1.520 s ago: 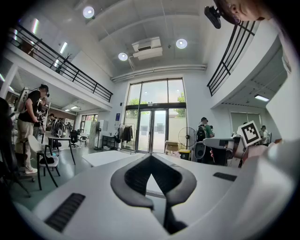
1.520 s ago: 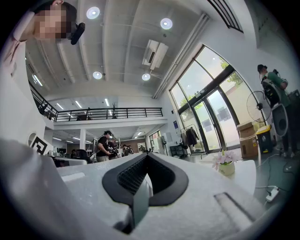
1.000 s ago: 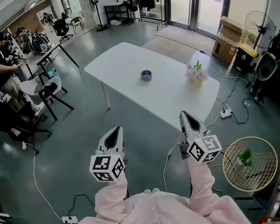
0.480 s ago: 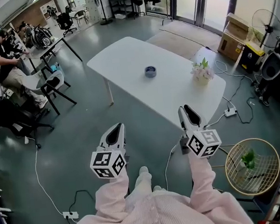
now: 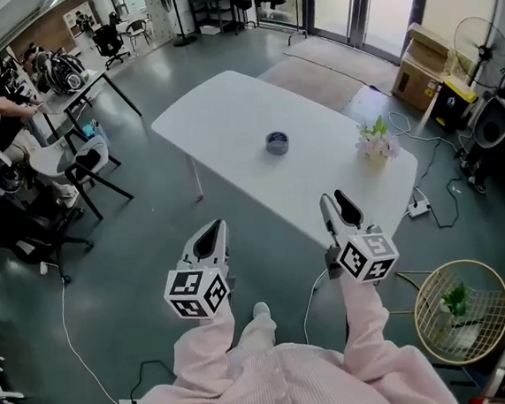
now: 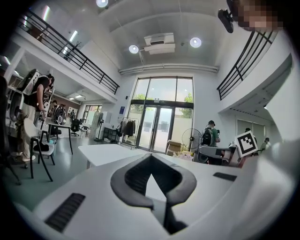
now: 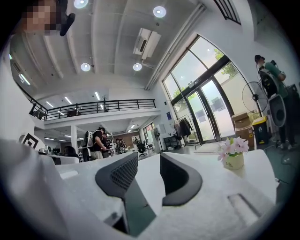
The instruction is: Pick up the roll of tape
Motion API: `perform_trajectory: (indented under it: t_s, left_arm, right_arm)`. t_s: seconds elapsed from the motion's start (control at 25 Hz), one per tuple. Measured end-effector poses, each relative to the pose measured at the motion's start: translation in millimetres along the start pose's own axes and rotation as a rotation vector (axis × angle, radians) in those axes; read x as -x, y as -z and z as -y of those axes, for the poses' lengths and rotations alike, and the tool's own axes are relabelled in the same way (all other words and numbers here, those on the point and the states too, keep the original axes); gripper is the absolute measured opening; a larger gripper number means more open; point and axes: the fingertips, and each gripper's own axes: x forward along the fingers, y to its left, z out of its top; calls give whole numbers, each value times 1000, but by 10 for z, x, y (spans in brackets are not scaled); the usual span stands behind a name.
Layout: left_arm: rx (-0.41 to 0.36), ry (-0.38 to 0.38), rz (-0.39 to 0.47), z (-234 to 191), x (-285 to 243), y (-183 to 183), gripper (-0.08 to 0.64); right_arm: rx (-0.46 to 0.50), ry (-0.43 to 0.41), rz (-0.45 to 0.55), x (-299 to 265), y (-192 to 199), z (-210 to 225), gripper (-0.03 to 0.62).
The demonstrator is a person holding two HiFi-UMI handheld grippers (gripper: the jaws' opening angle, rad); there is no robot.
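The roll of tape [image 5: 277,142], dark grey-blue, lies flat near the middle of the white table [image 5: 227,119] in the head view. Both grippers are held short of the table's near edge, over the floor, pointing towards it. The left gripper [image 5: 212,232] has its jaws closed tip to tip with nothing between them [image 6: 151,157]. The right gripper [image 5: 336,204] is opening: its jaws stand apart with only air between them [image 7: 149,161]. Neither gripper view shows the tape; the jaws block the table top.
A small pot of pale flowers [image 5: 375,143] stands at the table's right end, also seen past the right jaw as the flower pot [image 7: 233,157]. A wire basket [image 5: 462,301] holding a plant sits on the floor at right. Chairs [image 5: 80,160], a desk and a person [image 5: 2,96] are at left.
Both grippers and the view have come closer to the table. The right gripper's jaws, closed a second ago, now stand apart. The tape has not moved.
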Motion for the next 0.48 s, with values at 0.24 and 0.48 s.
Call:
perform_trajectory:
  t_s: [0.24, 0.48]
  left_arm:
    - [14, 33, -22, -442, -549, -71, 2]
    - [31, 78, -39, -708, -1038, -121, 2]
  right_arm:
    - [-8, 46, -19, -620, 57, 162, 153]
    - [-37, 78, -38, -1077, 100, 325, 153]
